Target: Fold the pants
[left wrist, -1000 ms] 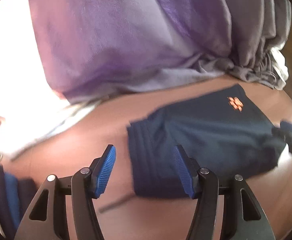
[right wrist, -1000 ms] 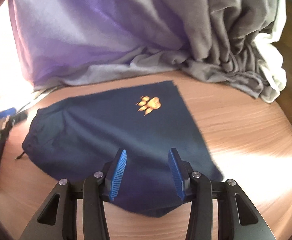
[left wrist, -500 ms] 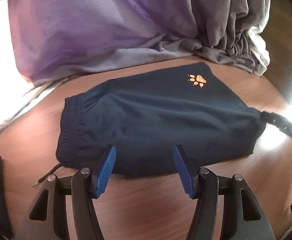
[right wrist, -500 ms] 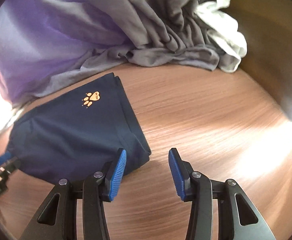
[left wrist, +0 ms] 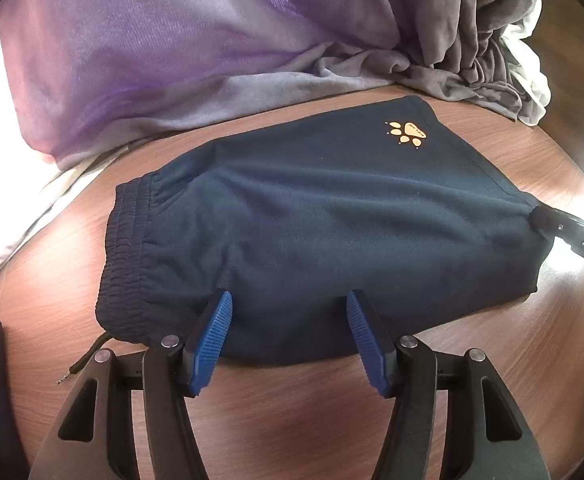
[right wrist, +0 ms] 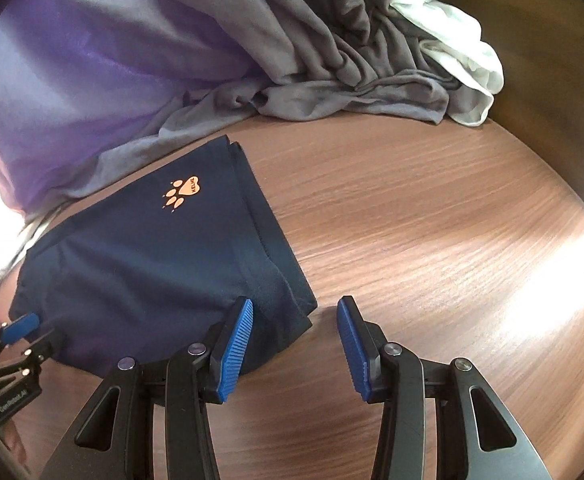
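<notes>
A big heap of purple and grey laundry [left wrist: 195, 52] fills the wood surface [right wrist: 432, 216] from 10 to 1 o'clock, and the folded navy pants [left wrist: 312, 232] lie flat just in front of it, orange paw logo [left wrist: 408, 133] facing up. The left gripper [left wrist: 287, 336] hangs at the pants' 6 o'clock edge and the right gripper [right wrist: 296, 344] sits at their hem corner. Both sets of blue fingers [right wrist: 233, 344] are parted, gripping nothing.
</notes>
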A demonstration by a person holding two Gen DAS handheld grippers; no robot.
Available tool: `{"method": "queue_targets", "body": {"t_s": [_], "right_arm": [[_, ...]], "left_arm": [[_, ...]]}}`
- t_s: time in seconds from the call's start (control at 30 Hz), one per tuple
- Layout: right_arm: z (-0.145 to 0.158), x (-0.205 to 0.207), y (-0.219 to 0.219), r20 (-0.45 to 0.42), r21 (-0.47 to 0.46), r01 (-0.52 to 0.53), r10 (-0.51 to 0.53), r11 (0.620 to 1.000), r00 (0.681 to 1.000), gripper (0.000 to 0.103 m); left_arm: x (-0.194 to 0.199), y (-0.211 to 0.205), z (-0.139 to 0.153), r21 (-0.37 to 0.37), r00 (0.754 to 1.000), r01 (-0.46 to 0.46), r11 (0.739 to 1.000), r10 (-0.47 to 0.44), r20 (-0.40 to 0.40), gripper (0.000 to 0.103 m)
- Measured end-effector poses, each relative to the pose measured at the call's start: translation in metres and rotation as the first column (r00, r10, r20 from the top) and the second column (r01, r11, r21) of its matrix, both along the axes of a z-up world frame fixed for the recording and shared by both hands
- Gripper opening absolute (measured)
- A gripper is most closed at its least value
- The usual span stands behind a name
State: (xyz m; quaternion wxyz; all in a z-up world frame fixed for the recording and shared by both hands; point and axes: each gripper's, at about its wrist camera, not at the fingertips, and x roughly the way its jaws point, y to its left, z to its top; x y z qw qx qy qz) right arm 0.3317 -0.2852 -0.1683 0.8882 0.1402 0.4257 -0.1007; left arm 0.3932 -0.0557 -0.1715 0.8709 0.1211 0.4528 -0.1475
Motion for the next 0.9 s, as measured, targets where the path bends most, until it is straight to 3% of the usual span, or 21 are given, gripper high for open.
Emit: {"method": "queue_targets", "body": {"t_s": [0.17, 0.43, 0.9], "right_arm": [[0.0, 0.0, 0.001, 0.005, -0.007, -0.001, 0.001, 1.0, 1.0, 0.043], [0.002, 0.003, 0.012, 0.011, -0.025, -0.063, 0.064, 0.998, 0.998, 0.009], [0.056, 0.011, 0.034, 0.161, -0.069, -0.139, 0.149, 0.988, 0.976, 0.008]], "left_arm": [[0.0, 0.002, 0.0, -0.008, 1.0, 0.0, 1.0, 0.0, -0.006, 0.059], [0.001, 0.001, 0.0, -0.005, 1.0, -0.001, 1.0, 0.001, -0.009, 0.059], [0.0, 0.003, -0.002, -0.023, 1.0, -0.009, 1.0, 0.009, -0.007, 0.06]]}}
